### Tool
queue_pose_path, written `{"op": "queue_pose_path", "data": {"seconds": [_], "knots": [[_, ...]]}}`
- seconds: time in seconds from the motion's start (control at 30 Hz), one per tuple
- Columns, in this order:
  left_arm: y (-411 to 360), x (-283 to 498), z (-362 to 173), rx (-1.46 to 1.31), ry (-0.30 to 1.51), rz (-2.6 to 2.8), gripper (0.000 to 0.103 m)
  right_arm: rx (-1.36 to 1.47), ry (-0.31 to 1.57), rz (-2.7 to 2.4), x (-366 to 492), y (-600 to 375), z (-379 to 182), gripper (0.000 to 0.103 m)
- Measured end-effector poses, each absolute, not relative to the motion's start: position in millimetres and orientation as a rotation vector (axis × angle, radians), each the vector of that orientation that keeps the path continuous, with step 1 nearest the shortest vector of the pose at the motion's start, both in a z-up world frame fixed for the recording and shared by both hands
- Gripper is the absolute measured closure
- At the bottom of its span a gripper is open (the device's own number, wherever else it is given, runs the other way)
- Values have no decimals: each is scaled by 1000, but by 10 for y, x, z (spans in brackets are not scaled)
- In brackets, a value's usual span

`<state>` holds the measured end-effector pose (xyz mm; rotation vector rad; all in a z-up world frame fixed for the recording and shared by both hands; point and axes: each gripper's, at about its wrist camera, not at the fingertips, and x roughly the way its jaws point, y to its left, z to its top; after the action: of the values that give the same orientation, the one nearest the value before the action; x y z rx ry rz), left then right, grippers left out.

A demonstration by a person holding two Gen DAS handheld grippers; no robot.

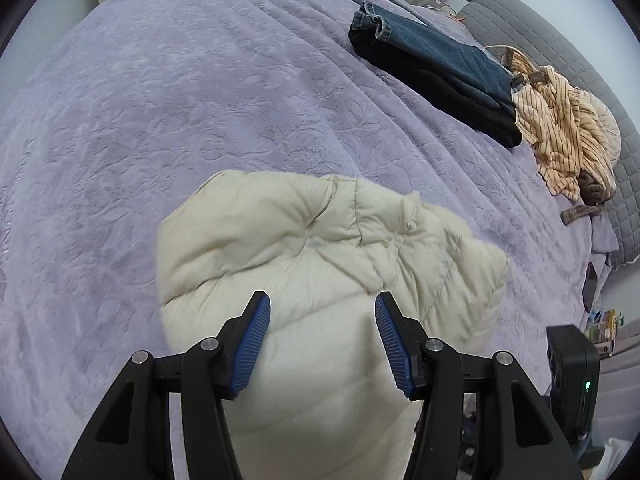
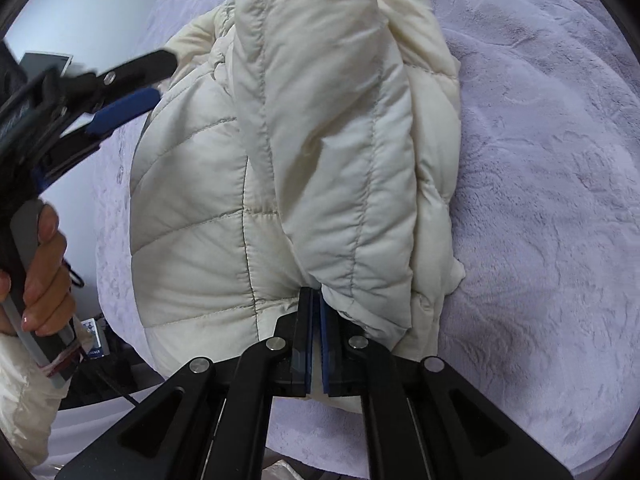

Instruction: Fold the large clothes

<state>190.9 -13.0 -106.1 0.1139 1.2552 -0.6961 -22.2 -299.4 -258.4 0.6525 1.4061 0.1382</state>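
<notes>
Lying bunched on the lavender bedspread [image 1: 168,92] near the bed's near edge, the cream quilted jacket [image 1: 320,248] is the piece being handled. In the right wrist view one padded panel of it hangs lengthwise over the rest, and the right gripper [image 2: 315,300] has its blue pads pressed together on a seam fold of the jacket [image 2: 320,128] at the lower end of that panel. The left gripper [image 1: 322,308] hovers over the jacket with its jaws spread wide, nothing between them; whether the pads touch the fabric cannot be told. The same left gripper [image 2: 156,76] shows at the left of the right wrist view, its fingers close to the jacket's side, with the person's hand [image 2: 44,272] wrapped round its handle.

Toward the far right side of the bed lie folded dark jeans [image 1: 436,68] and, just beside them, a crumpled tan striped garment [image 1: 568,132]. Both are well apart from the jacket. A grey quilted headboard [image 1: 552,44] runs along that far right edge
</notes>
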Motion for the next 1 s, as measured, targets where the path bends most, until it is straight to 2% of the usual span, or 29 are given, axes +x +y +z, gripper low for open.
{"op": "queue_pose_path", "data": {"seconds": [0.23,0.53,0.6,0.63,0.93,0.97,1.0], "knots": [[434,1547,-833,101,1261,-590,46,641,1391,92,-266,-2921,-2244,99],[771,1317,-685,94,1303,-516,46,605,1337,28,-367,-2736,-1763,99],[801,1265,-621,87,1296,-502,28,581,1332,34,-359,-2669,-1664,99],[832,1243,-588,81,1287,-494,16,567,1331,35,-347,-2643,-1620,99],[942,1079,-420,75,1284,-413,15,530,1305,27,-335,-2647,-1410,99],[944,1058,-411,83,1287,-399,2,522,1303,26,-340,-2658,-1393,99],[950,1026,-391,88,1285,-383,0,511,1302,22,-354,-2676,-1369,97]]}}
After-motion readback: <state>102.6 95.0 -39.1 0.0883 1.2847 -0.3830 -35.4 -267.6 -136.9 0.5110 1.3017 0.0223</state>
